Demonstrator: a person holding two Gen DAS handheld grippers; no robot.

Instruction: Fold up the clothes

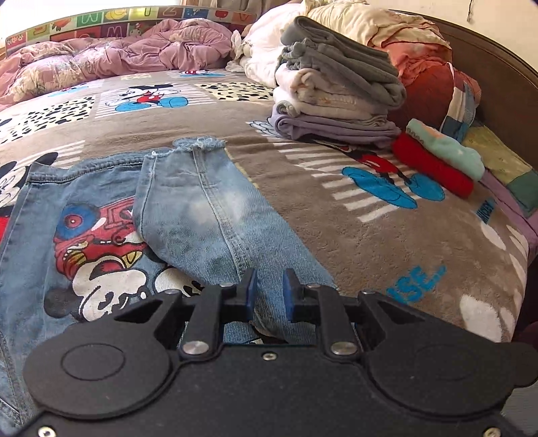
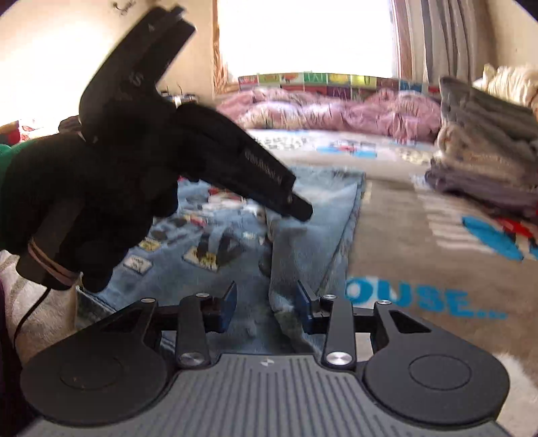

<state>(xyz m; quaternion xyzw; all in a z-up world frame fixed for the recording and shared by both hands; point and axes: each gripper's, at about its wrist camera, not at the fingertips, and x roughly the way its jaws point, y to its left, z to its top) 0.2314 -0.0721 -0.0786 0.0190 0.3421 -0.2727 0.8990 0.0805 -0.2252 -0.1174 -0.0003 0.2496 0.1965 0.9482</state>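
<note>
Blue jeans (image 1: 208, 215) with a cartoon print lie on the bed, one leg folded over the printed part, its frayed hem pointing away. My left gripper (image 1: 269, 289) hovers just over the folded leg with its blue pads apart and nothing between them. In the right wrist view the jeans (image 2: 302, 215) are blurred. My right gripper (image 2: 265, 302) is open just above the near edge of the denim. The left gripper's black body (image 2: 188, 134), held in a gloved hand, fills the upper left of that view above the jeans.
A stack of folded clothes (image 1: 339, 90) stands at the back right on the Mickey Mouse blanket (image 1: 353, 215). Red and mint folded pieces (image 1: 437, 161) lie beside it. A pink quilt (image 1: 117, 57) and piled bedding (image 1: 386, 30) line the far side. The headboard (image 1: 497, 67) is at right.
</note>
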